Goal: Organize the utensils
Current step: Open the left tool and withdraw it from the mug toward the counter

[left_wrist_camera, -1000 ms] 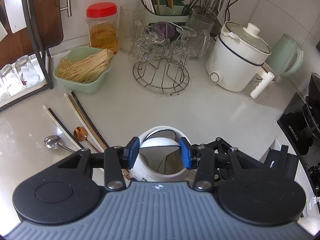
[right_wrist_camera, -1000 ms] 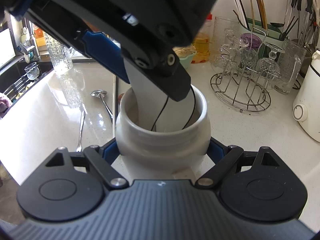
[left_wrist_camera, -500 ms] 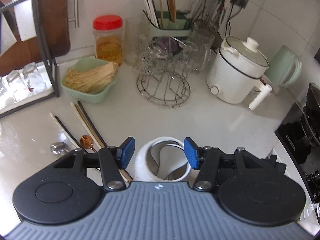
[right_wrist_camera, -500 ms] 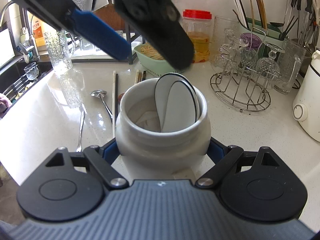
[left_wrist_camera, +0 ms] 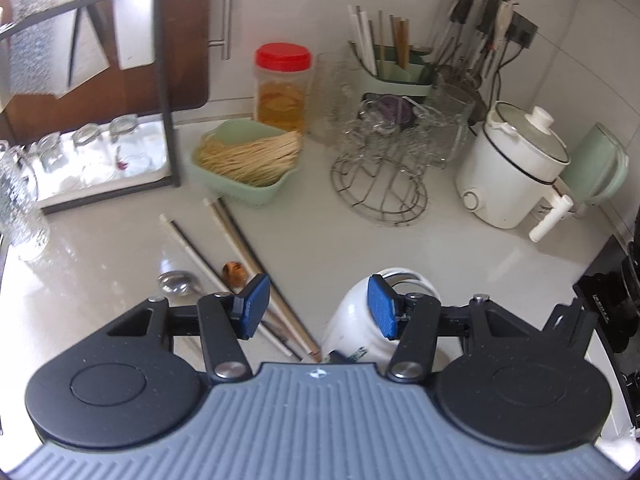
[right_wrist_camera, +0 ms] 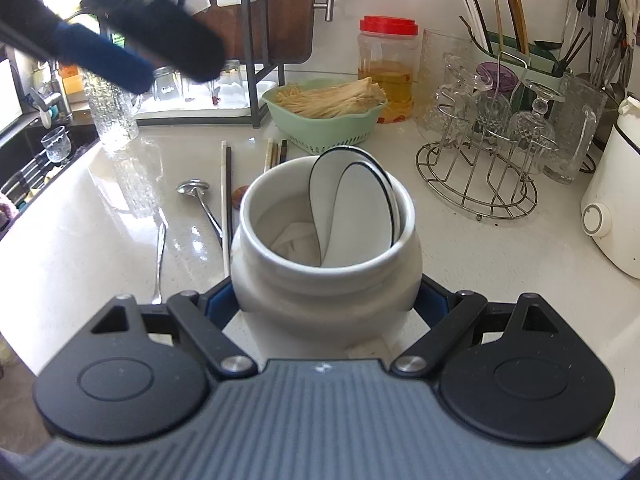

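The right claw (right_wrist_camera: 326,304) points downward at a slant over the pale surface (right_wrist_camera: 500,264), its two blue pads pressed against opposite sides of the white ceramic jar (right_wrist_camera: 326,280), which stands upright on the surface. Inside the jar lean two white spoons with dark rims (right_wrist_camera: 360,216), their bowls rising just above the jar's mouth. The left claw (left_wrist_camera: 318,308) also tilts downward, above the surface; its jaws stand apart with nothing between them, its right pad in front of the jar's shoulder in the left wrist view. In the right wrist view it appears as a dark blurred shape at the upper left, clear of the jar. On the surface left of the jar lie several chopsticks (left_wrist_camera: 236,236), a silver spoon (right_wrist_camera: 200,200) and a copper-coloured spoon (left_wrist_camera: 235,272). Behind them sits a green basket (right_wrist_camera: 320,128) of pale sticks, with a wire glass rack (right_wrist_camera: 480,172) to its right.
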A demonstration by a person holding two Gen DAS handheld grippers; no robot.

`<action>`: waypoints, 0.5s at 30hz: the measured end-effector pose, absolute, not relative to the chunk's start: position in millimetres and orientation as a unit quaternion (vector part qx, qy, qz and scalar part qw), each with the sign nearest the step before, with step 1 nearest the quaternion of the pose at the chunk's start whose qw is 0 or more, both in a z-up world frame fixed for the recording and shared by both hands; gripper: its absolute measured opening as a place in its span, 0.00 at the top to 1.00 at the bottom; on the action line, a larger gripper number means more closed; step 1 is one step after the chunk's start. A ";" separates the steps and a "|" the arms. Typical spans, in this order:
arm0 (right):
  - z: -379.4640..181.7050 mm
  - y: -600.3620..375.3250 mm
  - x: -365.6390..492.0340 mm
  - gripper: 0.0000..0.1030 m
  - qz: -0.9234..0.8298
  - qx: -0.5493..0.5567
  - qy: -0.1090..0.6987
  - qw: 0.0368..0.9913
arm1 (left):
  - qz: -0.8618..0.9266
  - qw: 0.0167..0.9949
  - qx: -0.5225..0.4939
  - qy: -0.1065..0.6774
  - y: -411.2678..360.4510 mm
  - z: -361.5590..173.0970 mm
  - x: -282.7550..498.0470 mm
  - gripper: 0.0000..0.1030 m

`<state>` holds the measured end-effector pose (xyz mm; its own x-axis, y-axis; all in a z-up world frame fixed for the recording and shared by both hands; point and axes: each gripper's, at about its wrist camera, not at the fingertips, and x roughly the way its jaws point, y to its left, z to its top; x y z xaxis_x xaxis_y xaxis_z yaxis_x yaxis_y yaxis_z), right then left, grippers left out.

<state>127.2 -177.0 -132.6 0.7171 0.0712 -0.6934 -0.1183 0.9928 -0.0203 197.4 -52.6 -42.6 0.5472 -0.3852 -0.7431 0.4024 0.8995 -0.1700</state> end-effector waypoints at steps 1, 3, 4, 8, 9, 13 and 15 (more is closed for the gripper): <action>-132.6 -176.6 127.1 0.12 0.050 -0.031 0.373 0.926 | -0.221 0.879 0.009 0.422 -49.6 -44.5 197.4 0.42; -132.7 -175.6 127.3 0.12 0.047 -0.031 0.373 0.926 | -0.214 0.879 0.005 0.425 -42.6 -47.7 196.2 0.42; -132.7 -175.2 127.4 0.12 0.045 -0.030 0.373 0.926 | -0.212 0.879 0.002 0.427 -38.9 -49.2 196.0 0.42; -132.4 -174.1 127.5 0.12 0.040 -0.028 0.374 0.926 | -0.199 0.879 -0.009 0.434 -24.9 -57.7 195.0 0.42; -132.3 -173.5 127.6 0.12 0.038 -0.028 0.374 0.926 | -0.196 0.878 -0.012 0.436 -21.4 -60.1 194.6 0.42; -131.6 -172.0 128.5 0.12 0.031 -0.025 0.377 0.925 | -0.185 0.876 -0.022 0.446 -4.7 -72.5 193.6 0.42; -131.2 -171.3 129.2 0.12 0.028 -0.024 0.380 0.924 | -0.178 0.873 -0.029 0.453 3.9 -79.6 194.0 0.42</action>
